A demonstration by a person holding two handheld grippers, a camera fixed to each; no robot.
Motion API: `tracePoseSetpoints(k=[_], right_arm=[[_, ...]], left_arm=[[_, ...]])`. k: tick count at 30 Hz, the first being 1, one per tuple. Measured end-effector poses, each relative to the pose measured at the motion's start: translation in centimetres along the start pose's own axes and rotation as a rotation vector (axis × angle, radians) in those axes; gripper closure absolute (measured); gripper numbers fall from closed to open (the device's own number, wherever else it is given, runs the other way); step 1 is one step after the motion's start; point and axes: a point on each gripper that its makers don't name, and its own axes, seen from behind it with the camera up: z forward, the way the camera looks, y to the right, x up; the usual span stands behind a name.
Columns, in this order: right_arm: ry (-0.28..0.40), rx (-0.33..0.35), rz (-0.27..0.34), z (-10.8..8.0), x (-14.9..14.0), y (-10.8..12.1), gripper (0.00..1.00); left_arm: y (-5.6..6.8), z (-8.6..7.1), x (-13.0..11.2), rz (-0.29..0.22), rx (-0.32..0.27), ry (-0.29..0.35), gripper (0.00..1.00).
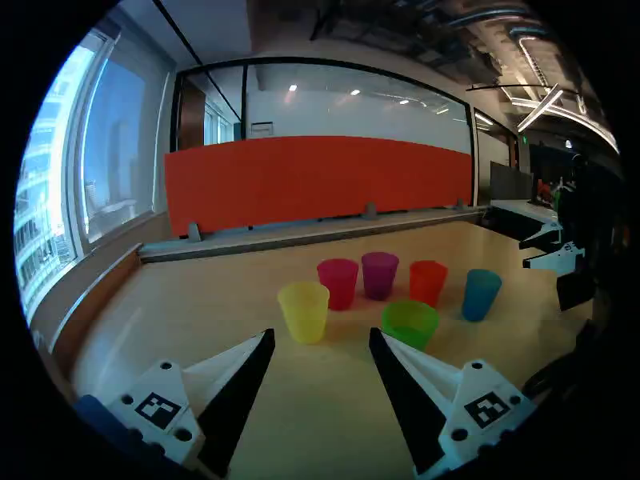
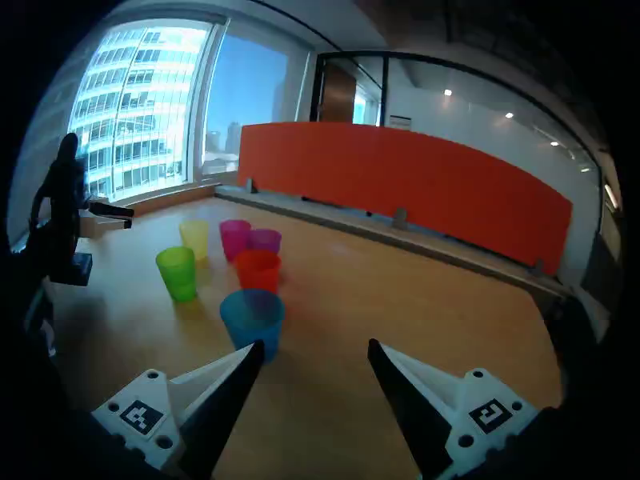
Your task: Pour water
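Note:
Several plastic cups stand grouped on a wooden table: yellow, pink, purple, orange, blue and green. My left gripper is open just short of the yellow and green cups. In the right gripper view the blue cup is nearest, with orange, green, yellow, pink and purple behind. My right gripper is open, empty, just right of the blue cup.
An orange divider panel runs along the table's far edge. Windows line the left wall. The other gripper shows at the table's right side; in the right gripper view the other gripper is far left.

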Motion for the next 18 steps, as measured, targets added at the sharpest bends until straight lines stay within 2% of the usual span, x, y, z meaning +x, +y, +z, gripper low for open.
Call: tracePoseSetpoints(k=[12,18], right_arm=[[0.13,-0.157,0.057,-1.2,2.3,1.7,0.0],[0.193,-0.23,0.093,-1.7,3.6,2.7,0.0]], left_arm=[[0.4,-1.0,1.6,-0.002,0.057,0.097,0.13],[0.2,-1.3,2.1,0.0,0.089,0.139,0.13]])
